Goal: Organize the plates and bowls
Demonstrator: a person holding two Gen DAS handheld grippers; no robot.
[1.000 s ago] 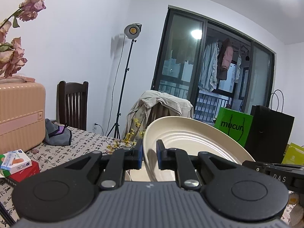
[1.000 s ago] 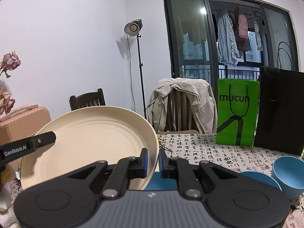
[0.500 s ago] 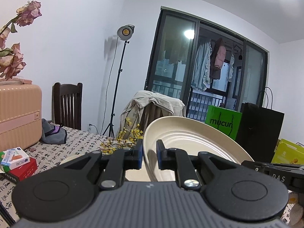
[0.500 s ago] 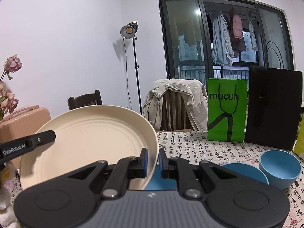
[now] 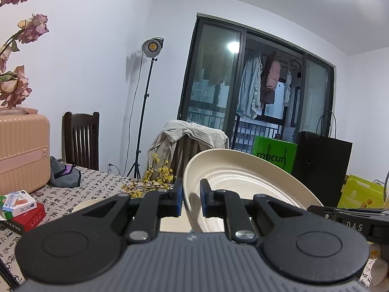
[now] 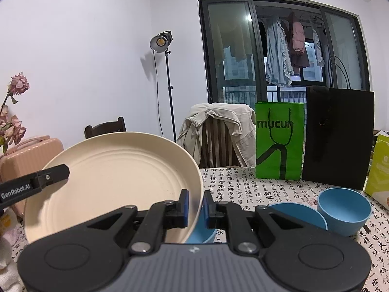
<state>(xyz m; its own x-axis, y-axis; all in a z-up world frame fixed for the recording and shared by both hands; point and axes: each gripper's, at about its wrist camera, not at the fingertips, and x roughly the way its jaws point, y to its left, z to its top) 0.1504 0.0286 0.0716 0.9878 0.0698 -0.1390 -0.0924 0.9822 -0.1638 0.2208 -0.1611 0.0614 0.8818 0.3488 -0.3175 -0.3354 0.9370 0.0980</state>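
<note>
A cream plate (image 5: 243,177) hangs tilted above the table, held at two sides. My left gripper (image 5: 191,196) is shut on its left rim. My right gripper (image 6: 195,204) is shut on the right rim of the same plate (image 6: 116,177). The left gripper's fingertip (image 6: 36,185) shows at the plate's far edge in the right wrist view. A blue bowl (image 6: 344,209) stands on the table to the right, with a wider blue dish (image 6: 296,213) beside it. Another cream plate (image 5: 90,205) lies on the table under the left gripper.
A green paper bag (image 6: 279,141) and a black bag (image 6: 339,136) stand at the table's far edge. A chair draped with a jacket (image 6: 218,126) is behind. A pink suitcase (image 5: 22,150), small boxes (image 5: 19,205) and yellow flowers (image 5: 155,177) sit at the left.
Both grippers have carried the cream plate to the right; the bags, bowl and chair slid left in both views. Both grips on the plate are unchanged.
</note>
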